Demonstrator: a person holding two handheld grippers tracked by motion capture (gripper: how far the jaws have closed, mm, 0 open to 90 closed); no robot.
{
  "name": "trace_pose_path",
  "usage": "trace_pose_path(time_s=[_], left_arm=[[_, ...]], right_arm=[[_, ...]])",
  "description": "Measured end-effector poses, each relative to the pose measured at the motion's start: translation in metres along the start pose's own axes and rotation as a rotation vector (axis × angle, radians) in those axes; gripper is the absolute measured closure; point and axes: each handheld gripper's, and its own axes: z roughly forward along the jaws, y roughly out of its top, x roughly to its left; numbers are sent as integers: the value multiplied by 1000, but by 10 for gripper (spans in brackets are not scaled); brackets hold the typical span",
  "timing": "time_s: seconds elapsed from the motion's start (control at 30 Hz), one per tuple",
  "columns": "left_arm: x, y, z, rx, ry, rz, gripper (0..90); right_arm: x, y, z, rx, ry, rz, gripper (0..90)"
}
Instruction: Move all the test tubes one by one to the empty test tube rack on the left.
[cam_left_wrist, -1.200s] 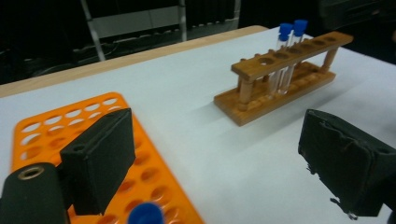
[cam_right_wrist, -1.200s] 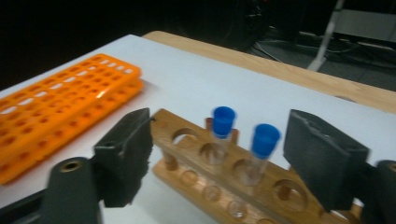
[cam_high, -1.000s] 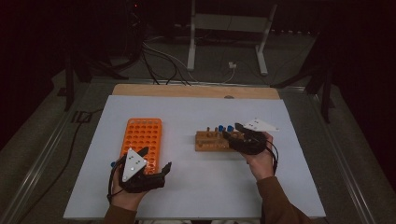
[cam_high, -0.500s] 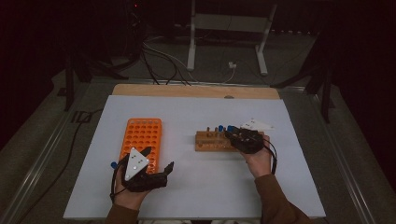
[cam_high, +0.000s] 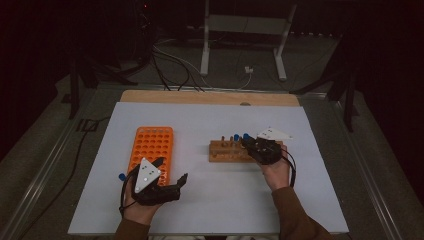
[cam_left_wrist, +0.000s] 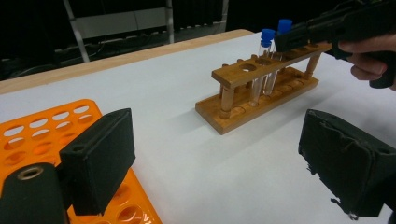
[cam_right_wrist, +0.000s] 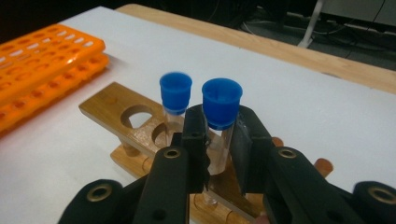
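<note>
The white-topped counter (cam_high: 210, 200) is seen whole from the high view, with a bare wooden strip along its far edge. On its left half lies an orange tube rack (cam_high: 151, 152); on its right half stands a wooden test-tube rack (cam_high: 227, 151), well apart from the orange one. The wooden rack's two tiers and turned posts are made out in the left gripper view, where its near holes are seen to be unfilled.

The left tool (cam_high: 170, 175) is held at the near end of the orange rack with its jaws spread wide and nothing between them, as its own view confirms. The right tool (cam_right_wrist: 218, 147) is placed over the wooden rack; its jaws have just been closing and are now clamped on a clear, blue-capped test tube (cam_right_wrist: 220, 121), just under the cap. That tube is seated in the wooden rack, and a second blue-capped tube (cam_right_wrist: 175, 100) stands just beside it.
</note>
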Motion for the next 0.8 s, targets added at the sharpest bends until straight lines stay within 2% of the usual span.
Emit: trace_pose_path(time_s=[0.47, 0.8], left_arm=[[-3, 3, 3, 2, -17, 5, 122], [-6, 5, 5, 7, -31, 10, 122]], right_arm=[[3, 21, -32, -81, -6, -19, 770], [11, 32, -51, -99, 9, -45, 771]])
